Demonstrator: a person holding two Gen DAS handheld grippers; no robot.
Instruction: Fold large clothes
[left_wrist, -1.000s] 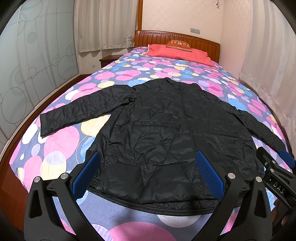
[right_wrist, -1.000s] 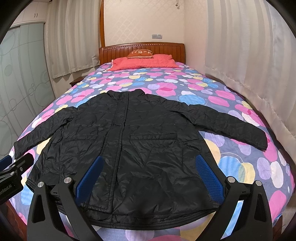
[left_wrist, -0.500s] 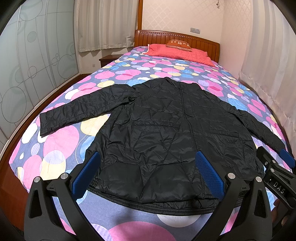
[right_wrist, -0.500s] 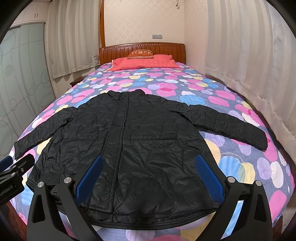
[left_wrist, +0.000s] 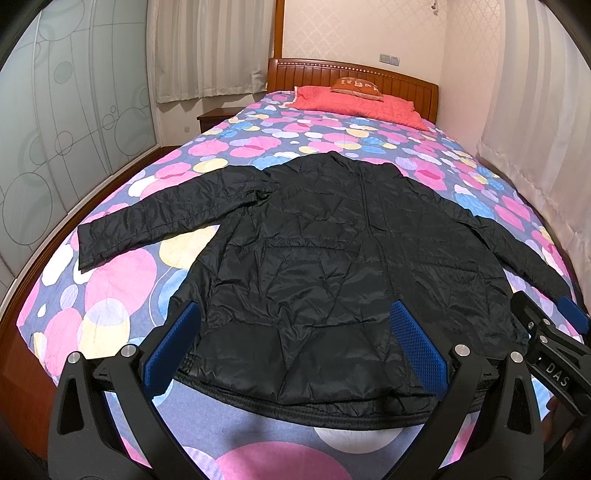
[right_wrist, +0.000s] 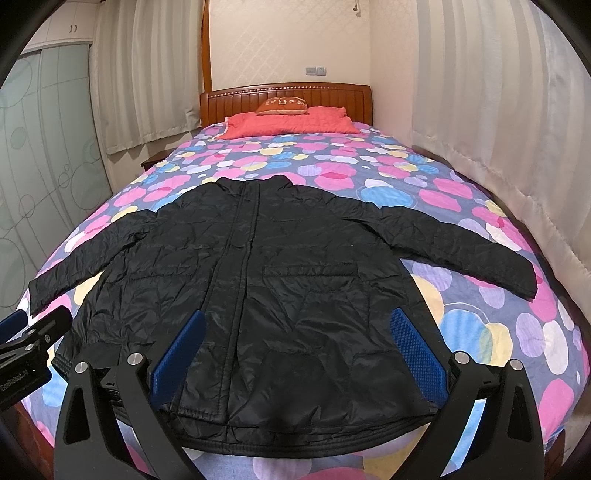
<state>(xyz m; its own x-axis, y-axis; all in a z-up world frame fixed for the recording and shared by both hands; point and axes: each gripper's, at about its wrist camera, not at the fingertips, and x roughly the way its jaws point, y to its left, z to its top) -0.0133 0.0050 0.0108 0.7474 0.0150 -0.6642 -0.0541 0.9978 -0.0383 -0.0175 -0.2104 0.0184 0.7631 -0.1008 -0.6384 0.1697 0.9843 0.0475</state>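
Observation:
A large black quilted jacket (left_wrist: 332, 258) lies flat, front up, on the bed, both sleeves spread out, hem nearest me; it also fills the right wrist view (right_wrist: 266, 280). My left gripper (left_wrist: 295, 343) is open and empty, held above the hem on the jacket's left half. My right gripper (right_wrist: 295, 350) is open and empty, held above the hem on the right half. The right gripper shows at the right edge of the left wrist view (left_wrist: 546, 332). The left gripper shows at the left edge of the right wrist view (right_wrist: 33, 332).
The bed (left_wrist: 122, 280) has a bright cover with pink, blue and yellow blots. A red pillow (left_wrist: 354, 107) and small cushion (left_wrist: 356, 86) lie by the wooden headboard (left_wrist: 317, 74). Curtains (right_wrist: 498, 122) hang along the right, glass wardrobe doors (left_wrist: 55, 122) on the left.

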